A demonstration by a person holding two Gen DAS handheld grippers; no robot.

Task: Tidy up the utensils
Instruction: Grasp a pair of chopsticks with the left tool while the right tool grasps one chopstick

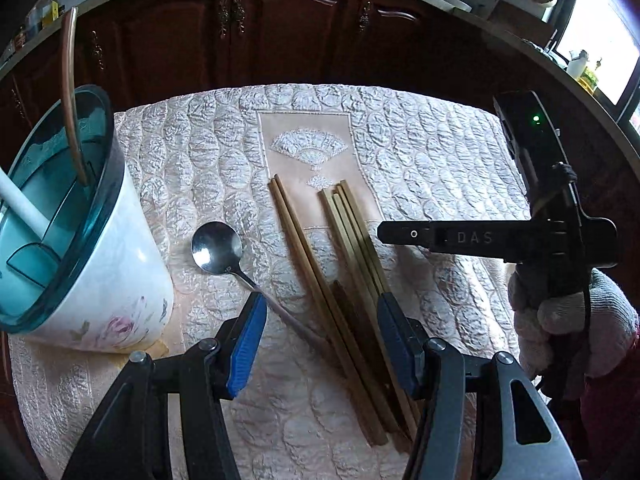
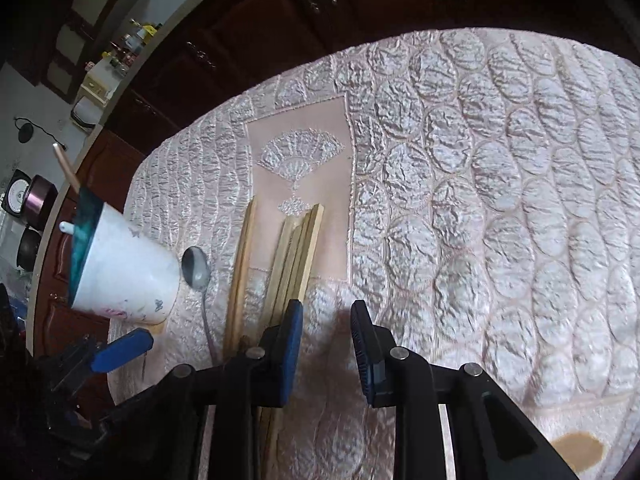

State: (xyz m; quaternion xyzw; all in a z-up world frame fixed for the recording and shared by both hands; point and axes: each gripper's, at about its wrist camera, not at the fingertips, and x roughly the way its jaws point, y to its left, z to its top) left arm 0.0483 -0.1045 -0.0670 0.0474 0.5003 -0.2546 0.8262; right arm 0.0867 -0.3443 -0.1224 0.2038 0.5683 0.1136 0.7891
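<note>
Quilted cloth covers the table point(image 1: 440, 152), where wooden chopsticks point(image 1: 348, 280) lie between the left gripper point(image 1: 320, 344)'s open, empty fingers, so closing squarely around one pair looks wisest; right gripper point(image 2: 326, 344) also open.

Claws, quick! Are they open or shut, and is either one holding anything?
Left claw: open, holding nothing, over the chopsticks.
Right claw: open, holding nothing, above the tablecloth.

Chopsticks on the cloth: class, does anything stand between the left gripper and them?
Nothing visible does. The left gripper hangs open directly over the chopsticks, with the spoon lying off to the left side.
</note>
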